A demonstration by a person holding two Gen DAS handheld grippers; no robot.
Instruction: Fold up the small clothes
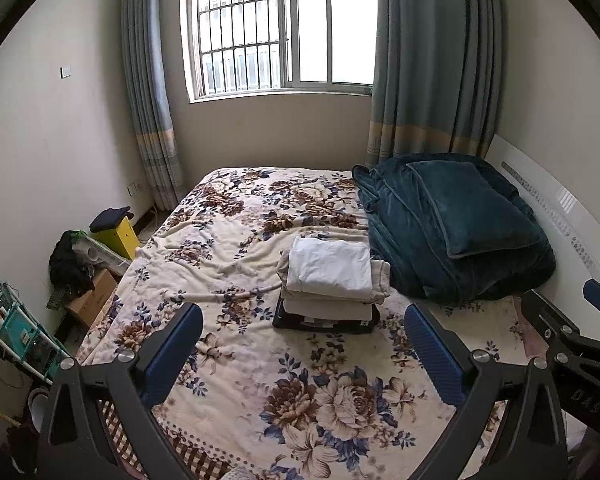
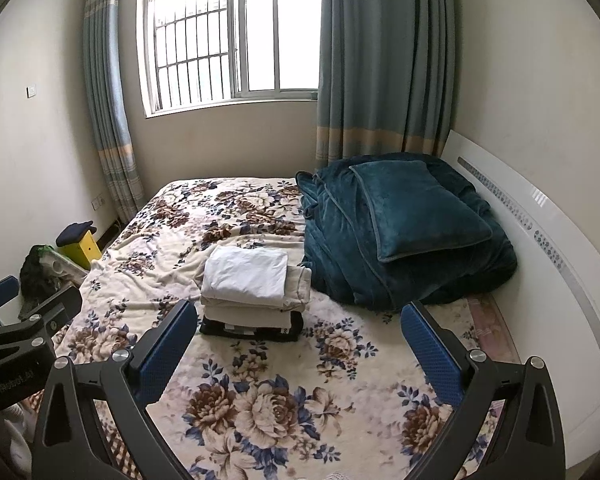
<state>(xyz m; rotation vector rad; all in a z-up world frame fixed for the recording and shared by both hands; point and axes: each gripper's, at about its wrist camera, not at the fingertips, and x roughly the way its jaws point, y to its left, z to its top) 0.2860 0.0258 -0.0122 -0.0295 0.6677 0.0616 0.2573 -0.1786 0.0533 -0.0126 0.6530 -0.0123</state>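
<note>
Currently I hold both grippers above the near end of the bed, and neither touches any cloth. My left gripper (image 1: 304, 340) has its blue-padded jaws spread wide with nothing between them; my right gripper (image 2: 300, 340) stands the same way, spread and empty. From the left wrist camera, part of the right gripper's black frame shows at the right edge; from the right wrist camera, the left gripper's frame shows at the left edge.

I see the stack of folded clothes (image 1: 332, 280) (image 2: 254, 288) resting on the floral blanket (image 1: 236, 240) (image 2: 260, 360), beyond the fingertips and near the middle of the bed. A folded white garment (image 1: 330, 264) (image 2: 246, 272) lies on top, cream pieces lie under it, and a black garment (image 1: 324, 322) (image 2: 252, 330) sits at the bottom.

Just beside the stack, toward the headboard (image 1: 572, 216) (image 2: 540, 220), a dark teal blanket (image 1: 420, 248) (image 2: 340, 256) lies heaped, with a teal pillow (image 1: 472, 208) (image 2: 416, 208) on top of it.

Beyond the bed, a barred window (image 1: 276, 28) (image 2: 228, 32) sits between blue-grey curtains (image 1: 432, 60) (image 2: 384, 60). On the floor left of the bed stand a yellow box (image 1: 120, 234) (image 2: 86, 248) and a cardboard box (image 1: 92, 298).
</note>
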